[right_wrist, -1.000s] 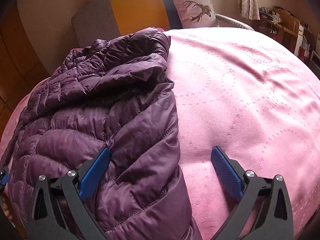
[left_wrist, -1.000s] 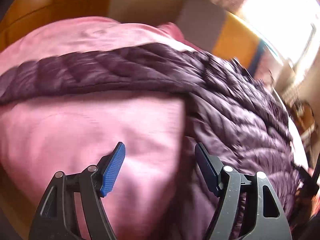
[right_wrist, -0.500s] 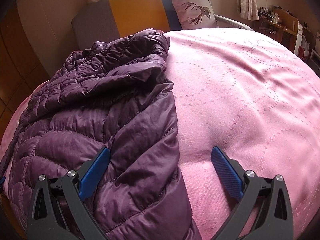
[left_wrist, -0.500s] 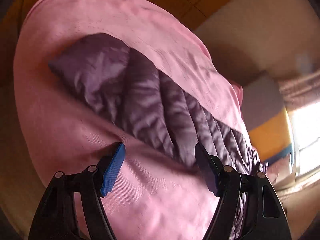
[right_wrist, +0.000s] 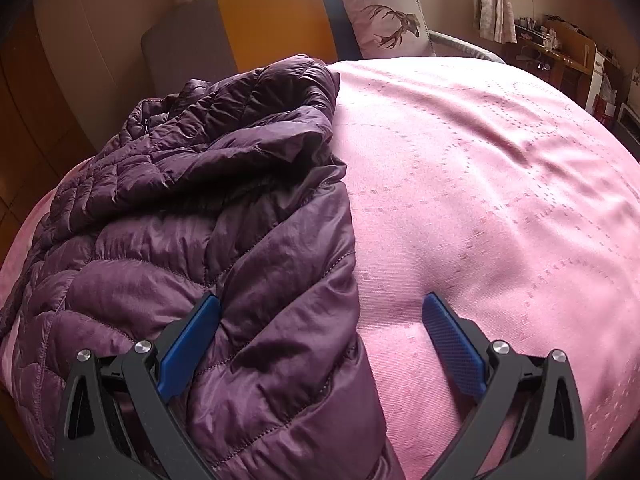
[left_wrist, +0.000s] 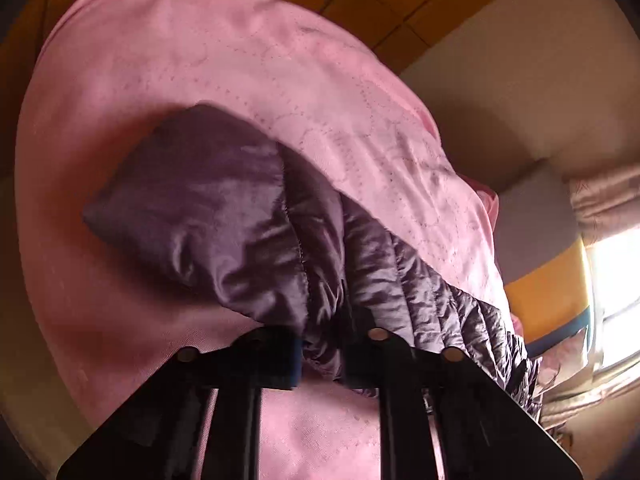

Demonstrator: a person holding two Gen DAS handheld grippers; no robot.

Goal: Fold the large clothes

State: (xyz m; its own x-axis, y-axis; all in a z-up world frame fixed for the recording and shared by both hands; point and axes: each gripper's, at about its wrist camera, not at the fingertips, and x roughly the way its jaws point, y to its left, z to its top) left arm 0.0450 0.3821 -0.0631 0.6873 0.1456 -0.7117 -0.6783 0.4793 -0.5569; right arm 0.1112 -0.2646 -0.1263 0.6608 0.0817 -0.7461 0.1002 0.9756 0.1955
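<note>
Purple quilted jacket (right_wrist: 192,240) lies spread over the left part of a pink bedspread (right_wrist: 500,200), its puffed panels crumpled and its collar end bunched toward the headboard (right_wrist: 276,20).

In the left wrist view, one narrow end of the jacket, seemingly a sleeve (left_wrist: 224,236), stretches from the upper left down toward the lower right across the bedspread (left_wrist: 200,80). The left gripper (left_wrist: 320,356) sits at the sleeve's lower edge with its jaws closing; the two black arms stand near each other and a fold of the purple fabric is pinched between them. The blue pads are almost wholly hidden by the cloth. To the right of the bedspread a pale wall (left_wrist: 520,80) and a curtain (left_wrist: 600,204) beside a bright window show.

In the right wrist view, the jacket fills the left half, and its right edge runs down the middle of the frame. The right gripper (right_wrist: 320,344) has its jaws wide apart and grips nothing: the left blue pad (right_wrist: 188,344) lies against the jacket's top surface, while the right blue pad (right_wrist: 452,344) stands over bare bedspread, with the jacket's edge between them. Behind, the headboard shows grey, orange and blue bands, and a pillow (right_wrist: 384,16) with a deer print leans against it. Cluttered wooden shelves (right_wrist: 560,52) stand at the far right.
</note>
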